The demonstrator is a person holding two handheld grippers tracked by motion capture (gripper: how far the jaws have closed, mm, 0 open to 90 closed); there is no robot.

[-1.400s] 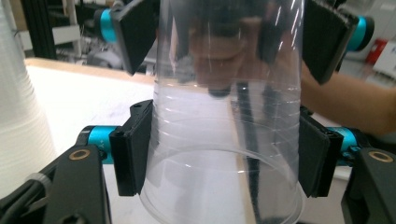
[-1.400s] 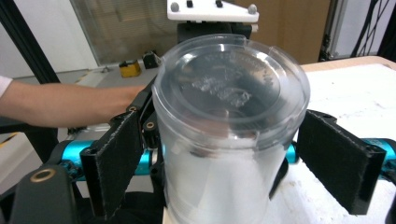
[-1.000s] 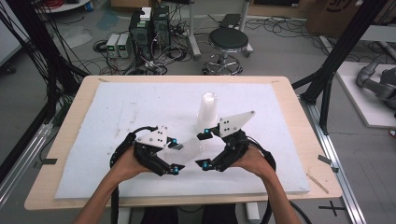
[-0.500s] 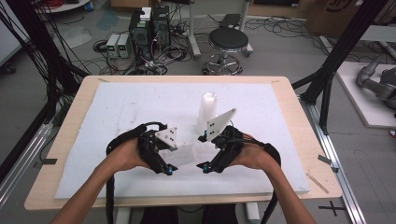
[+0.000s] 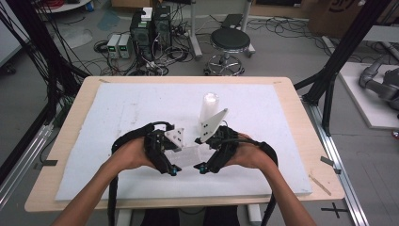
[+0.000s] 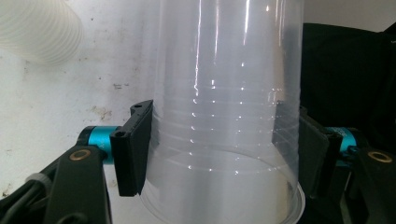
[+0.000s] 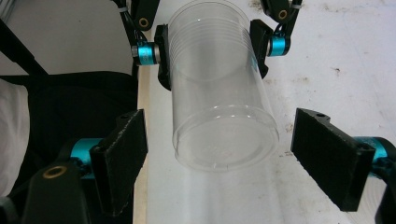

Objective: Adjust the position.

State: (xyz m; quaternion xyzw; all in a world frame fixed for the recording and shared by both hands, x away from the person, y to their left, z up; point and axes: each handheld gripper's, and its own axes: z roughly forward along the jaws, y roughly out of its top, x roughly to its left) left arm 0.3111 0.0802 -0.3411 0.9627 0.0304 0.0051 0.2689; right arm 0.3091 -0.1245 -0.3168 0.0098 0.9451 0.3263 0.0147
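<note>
A clear plastic cup (image 7: 219,93) is held on its side just above the white worktop (image 5: 263,113), at the lower centre of the high view, between the two grippers. The left gripper (image 6: 219,144) is pinched on the cup near its rim, one finger (image 6: 133,144) pressed to each side of the wall. The right gripper (image 7: 233,154) is spread wide, its fingers (image 7: 119,158) standing clear on either side of the cup's base, touching nothing. The step in hand is judged to be a handover or a two-gripper hold. Next, the right fingers would need to be closed gently on the base end, since thin plastic buckles easily. A white ribbed cup (image 5: 208,106) stands farther up the worktop.
</note>
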